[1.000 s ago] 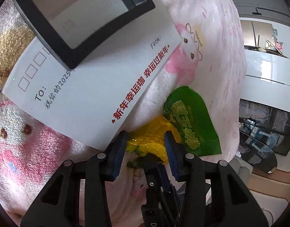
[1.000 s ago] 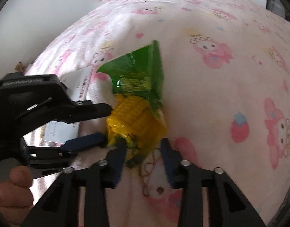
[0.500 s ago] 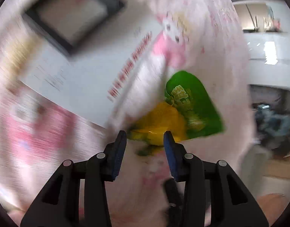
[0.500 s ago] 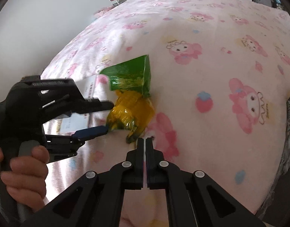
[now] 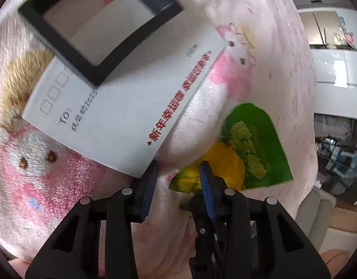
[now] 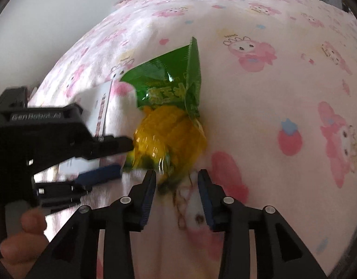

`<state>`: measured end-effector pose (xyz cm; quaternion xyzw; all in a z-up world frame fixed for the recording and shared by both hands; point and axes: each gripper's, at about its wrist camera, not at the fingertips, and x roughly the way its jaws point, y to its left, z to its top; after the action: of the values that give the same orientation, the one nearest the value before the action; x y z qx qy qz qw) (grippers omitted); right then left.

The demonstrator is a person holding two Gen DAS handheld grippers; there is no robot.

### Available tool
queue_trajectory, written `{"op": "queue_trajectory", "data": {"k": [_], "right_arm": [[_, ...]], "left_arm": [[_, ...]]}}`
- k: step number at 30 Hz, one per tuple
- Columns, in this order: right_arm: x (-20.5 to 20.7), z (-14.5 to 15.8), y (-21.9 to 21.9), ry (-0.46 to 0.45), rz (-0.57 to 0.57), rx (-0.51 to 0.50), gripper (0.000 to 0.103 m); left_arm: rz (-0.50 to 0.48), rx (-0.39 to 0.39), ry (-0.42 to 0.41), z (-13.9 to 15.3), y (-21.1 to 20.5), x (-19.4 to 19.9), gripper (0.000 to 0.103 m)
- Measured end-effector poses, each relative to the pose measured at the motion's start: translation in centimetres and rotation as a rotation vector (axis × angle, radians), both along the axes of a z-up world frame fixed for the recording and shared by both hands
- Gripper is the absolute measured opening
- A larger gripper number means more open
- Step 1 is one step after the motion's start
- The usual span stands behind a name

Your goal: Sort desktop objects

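While the right gripper [image 6: 176, 181] is opening, its jaws stand partly apart with the lower tip of the snack bag [image 6: 169, 125] just at their mouth; the pads do not appear to press on it, so I judge it unheld. The left gripper [image 5: 178, 174] is closing, also partly open, and between its fingers only cloth shows; the bag [image 5: 245, 153] sits just off its right finger, touching or nearly so, which I cannot settle. In the right view the left gripper [image 6: 108, 155] comes in from the side, its fingers at the bag's near flank. The bag lies on the pink blanket [image 6: 271, 93] with its yellow end toward both grippers and its green end pointing away, so its long axis runs roughly along the right gripper's line. The right gripper looks better placed for a pick, needing a short advance over the yellow end. Beyond, a white card [image 5: 122, 116] lies beside the bag, apart from it, with a black frame [image 5: 99, 23] resting on its far edge.
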<state>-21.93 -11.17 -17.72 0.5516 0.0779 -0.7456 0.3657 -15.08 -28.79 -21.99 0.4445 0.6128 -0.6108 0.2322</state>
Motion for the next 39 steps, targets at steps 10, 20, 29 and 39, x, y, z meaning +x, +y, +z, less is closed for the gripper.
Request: {"op": "queue_trajectory", "data": {"k": [10,20,29,39], "right_arm": [[0.6,2.1,3.3,0.077,-0.062,-0.018,0.014],[4.9,2.8,14.0,0.021,-0.097,0.003,0.014],[7.1,3.6,18.6,0.092,-0.144,0.119,0.014],[8.5,5.0,19.7,-0.045,-0.156,-0.066,0.014]], "left_arm": [[-0.146,0.019,0.036,1.3,2.4,-1.6,0.033],[-0.361,0.019,0.076,2.1,7.4,-2.6,0.035],[-0.606,0.017,0.144,3.5,13.2,-5.5,0.037],[-0.635,-0.093,0.184,5.6,13.5,-5.5,0.043]]}}
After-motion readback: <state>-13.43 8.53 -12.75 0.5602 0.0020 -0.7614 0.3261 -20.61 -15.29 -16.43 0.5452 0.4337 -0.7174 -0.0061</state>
